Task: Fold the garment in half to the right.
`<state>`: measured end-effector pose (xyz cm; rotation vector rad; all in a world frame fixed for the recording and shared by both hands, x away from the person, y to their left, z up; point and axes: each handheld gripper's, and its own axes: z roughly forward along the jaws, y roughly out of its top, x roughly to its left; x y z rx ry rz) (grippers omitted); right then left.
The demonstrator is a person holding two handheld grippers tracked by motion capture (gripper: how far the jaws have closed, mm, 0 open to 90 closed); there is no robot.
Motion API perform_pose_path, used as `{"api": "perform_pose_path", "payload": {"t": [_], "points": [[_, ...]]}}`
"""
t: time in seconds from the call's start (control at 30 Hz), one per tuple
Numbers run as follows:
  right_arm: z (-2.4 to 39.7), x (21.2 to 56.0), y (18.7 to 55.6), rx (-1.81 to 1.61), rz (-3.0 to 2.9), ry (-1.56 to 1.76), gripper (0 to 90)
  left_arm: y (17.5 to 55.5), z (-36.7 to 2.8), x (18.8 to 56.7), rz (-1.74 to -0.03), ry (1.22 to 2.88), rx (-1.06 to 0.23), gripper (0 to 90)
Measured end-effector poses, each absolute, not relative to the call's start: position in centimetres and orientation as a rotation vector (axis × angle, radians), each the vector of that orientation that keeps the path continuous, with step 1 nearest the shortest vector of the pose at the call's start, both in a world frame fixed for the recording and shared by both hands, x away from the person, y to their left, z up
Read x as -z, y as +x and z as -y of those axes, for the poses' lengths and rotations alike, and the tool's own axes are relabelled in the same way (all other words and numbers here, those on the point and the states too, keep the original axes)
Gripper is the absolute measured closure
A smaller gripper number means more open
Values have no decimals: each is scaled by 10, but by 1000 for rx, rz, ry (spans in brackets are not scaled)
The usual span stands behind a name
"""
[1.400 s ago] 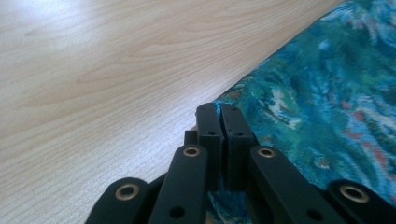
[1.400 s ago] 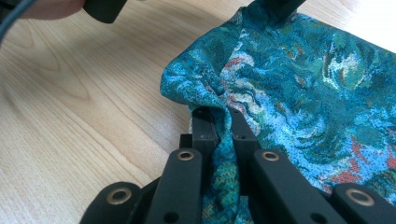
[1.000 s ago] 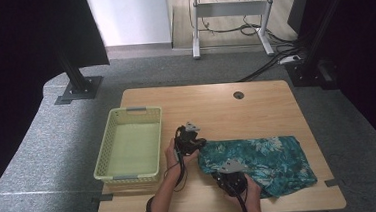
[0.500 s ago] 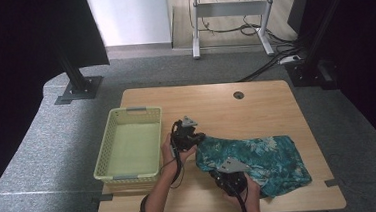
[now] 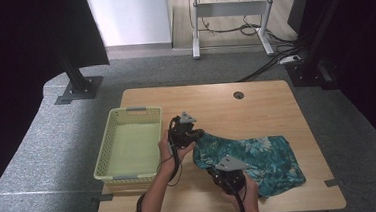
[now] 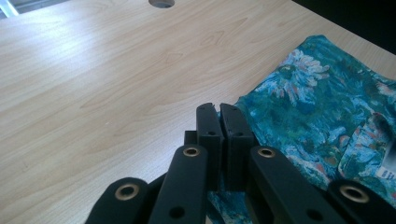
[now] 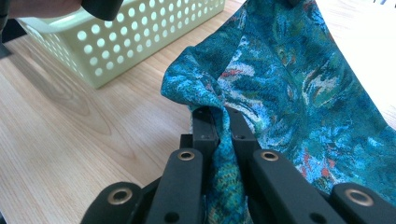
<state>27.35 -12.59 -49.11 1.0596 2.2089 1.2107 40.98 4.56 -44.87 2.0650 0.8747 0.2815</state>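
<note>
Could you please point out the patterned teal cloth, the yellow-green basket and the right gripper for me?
Patterned teal cloth (image 5: 264, 156): high view, middle of the fabric.
Yellow-green basket (image 5: 135, 109): high view, far rim.
Right gripper (image 7: 220, 112): right gripper view, between the fingertips, pinching the cloth.

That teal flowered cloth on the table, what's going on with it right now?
A person holds a claw in each hand, and both are shut on the teal floral-print cloth. The left claw pinches its edge nearest the pale green perforated plastic basket; the right claw grips a bunched fold on the near side. That end is raised, while the rest lies on the light wooden table. The basket looks empty.
</note>
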Motion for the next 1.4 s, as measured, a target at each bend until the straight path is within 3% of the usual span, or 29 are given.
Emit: {"api": "perform_pose_path", "payload": {"t": [1.4], "points": [[105,470,279,-1299,-2163,1067,846,405,-55,409,-833,2049,-337,879]]}}
